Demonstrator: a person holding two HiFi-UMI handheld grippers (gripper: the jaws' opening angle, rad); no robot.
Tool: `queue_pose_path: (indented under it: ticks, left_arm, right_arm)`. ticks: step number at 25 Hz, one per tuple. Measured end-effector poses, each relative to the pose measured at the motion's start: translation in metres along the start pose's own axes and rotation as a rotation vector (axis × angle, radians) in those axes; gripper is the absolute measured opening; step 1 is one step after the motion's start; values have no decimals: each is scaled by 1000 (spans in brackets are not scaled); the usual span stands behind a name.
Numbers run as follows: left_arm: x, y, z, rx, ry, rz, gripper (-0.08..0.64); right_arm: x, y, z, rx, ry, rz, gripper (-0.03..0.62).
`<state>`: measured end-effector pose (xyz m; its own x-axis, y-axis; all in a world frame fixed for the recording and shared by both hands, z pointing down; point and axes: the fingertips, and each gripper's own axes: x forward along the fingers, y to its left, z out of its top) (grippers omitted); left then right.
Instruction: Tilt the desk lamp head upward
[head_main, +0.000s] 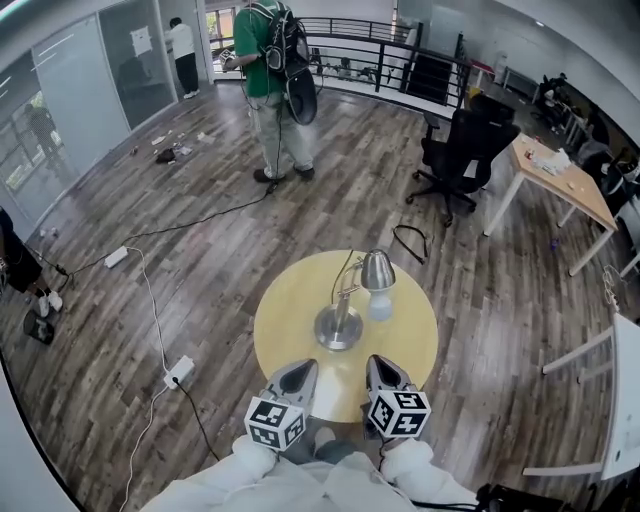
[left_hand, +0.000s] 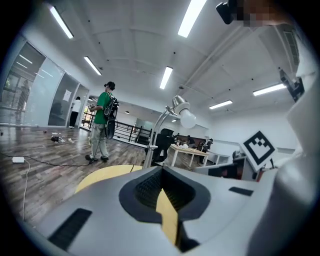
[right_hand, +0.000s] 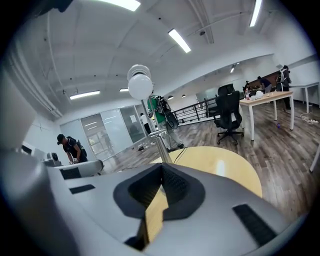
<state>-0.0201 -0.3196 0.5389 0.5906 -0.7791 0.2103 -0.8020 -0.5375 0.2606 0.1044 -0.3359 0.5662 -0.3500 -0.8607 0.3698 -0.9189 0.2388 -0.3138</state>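
A silver desk lamp stands on a round yellow table (head_main: 290, 300), its round base (head_main: 338, 327) near the middle and its head (head_main: 377, 270) with a white bulb pointing down. My left gripper (head_main: 297, 377) and right gripper (head_main: 386, 373) hover side by side over the table's near edge, both shut with nothing between the jaws, a short way from the lamp base. The lamp head (left_hand: 181, 107) shows in the left gripper view above the jaws. In the right gripper view the bulb (right_hand: 140, 86) hangs over the stem (right_hand: 161, 146).
A black office chair (head_main: 465, 150) and a wooden desk (head_main: 560, 175) stand at the back right. A person in green (head_main: 268, 70) stands at the back. Cables and a power strip (head_main: 179, 372) lie on the wooden floor to the left.
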Motion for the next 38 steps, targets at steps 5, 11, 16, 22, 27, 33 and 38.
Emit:
queue_pose_path:
  ticks: [5,11,16,22,27,33,38]
  left_arm:
    - [-21,-9,4,3,-2,-1,2]
    - [-63,-22,-4,73,13,-18,2]
    - [-104,-28,-23,66,31,-35,3]
    - [-142,-41,-29,64,16,-58,2]
    - [-155,-50,-21,57,-15,-50,3]
    - [-156,-57,-14,47,-24,-17,2]
    - [-154,-58,-13,61,-33,-4,2]
  right_arm:
    - [-23,16,-7,-10,-9,-13,14]
    - [-54,41,-26,-10,-33,-55,14]
    - [-90,69,-56,12,-29,-88,14]
    - [-127,93,-82,7,-25,-130,14]
    - [-141,106,-82,-40,-36,-121,14]
    - [-144,112,-67,-82,-51,-93,14]
    - [-147,116,-55,-163,-78,-82,14]
